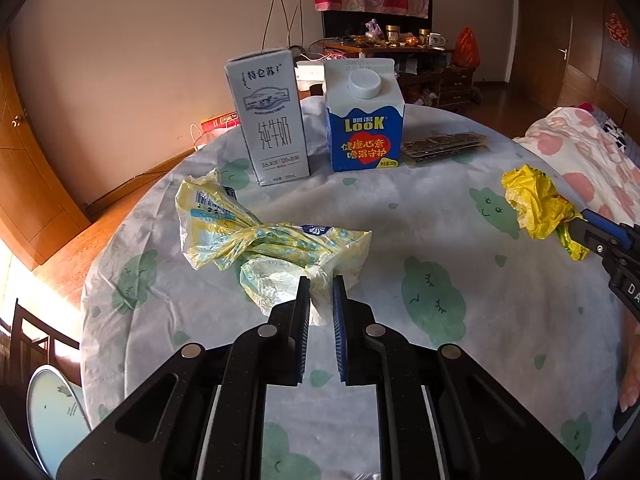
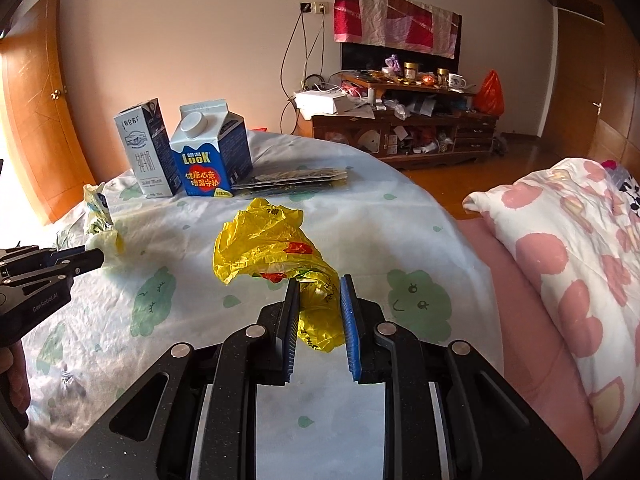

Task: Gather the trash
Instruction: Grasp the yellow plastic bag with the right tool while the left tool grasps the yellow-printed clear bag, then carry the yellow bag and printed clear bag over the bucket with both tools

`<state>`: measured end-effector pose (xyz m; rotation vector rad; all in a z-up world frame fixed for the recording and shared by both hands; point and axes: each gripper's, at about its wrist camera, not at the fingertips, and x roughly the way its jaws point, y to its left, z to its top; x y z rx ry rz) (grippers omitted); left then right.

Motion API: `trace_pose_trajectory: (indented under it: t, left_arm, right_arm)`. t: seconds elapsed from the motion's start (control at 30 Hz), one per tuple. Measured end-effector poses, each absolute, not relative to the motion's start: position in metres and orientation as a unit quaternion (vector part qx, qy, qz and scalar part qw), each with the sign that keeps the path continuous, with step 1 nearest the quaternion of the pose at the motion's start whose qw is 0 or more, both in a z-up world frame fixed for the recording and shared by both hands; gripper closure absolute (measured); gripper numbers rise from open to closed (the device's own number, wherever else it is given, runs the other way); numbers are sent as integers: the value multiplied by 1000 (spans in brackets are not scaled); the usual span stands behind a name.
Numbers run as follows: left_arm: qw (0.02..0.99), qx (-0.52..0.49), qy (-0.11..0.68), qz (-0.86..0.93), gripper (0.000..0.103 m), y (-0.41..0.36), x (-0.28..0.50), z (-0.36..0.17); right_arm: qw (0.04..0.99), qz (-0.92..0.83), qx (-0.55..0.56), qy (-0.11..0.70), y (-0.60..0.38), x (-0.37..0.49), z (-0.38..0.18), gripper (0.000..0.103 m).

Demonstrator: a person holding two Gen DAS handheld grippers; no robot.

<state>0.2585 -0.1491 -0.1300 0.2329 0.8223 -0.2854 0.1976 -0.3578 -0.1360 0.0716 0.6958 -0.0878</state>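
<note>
The small print low on the gray milk carton [image 1: 269, 120] is too tiny to read. The chair [image 1: 32, 344] at the lower left is cut by the edge. Things on the far cabinet [image 2: 404, 136] blur together.

Behind your round table [image 2: 400, 216], a cluttered wooden cabinet [image 2: 404, 136] stands against the cream wall [image 2: 200, 40]; wood floor [image 2: 520, 168] beside it.

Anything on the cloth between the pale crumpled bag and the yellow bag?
Nothing: in the left wrist view only bare printed tablecloth lies between the pale bag and the yellow bag.
</note>
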Motion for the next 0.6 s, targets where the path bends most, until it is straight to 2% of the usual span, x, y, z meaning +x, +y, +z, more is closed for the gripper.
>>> trace_pose_trajectory:
  t: [0.6]
  left_arm:
    - [921,88,364,-112,92,-48,180,-103]
  right_arm:
    - [948,50,1,313,-248,196,-116,82]
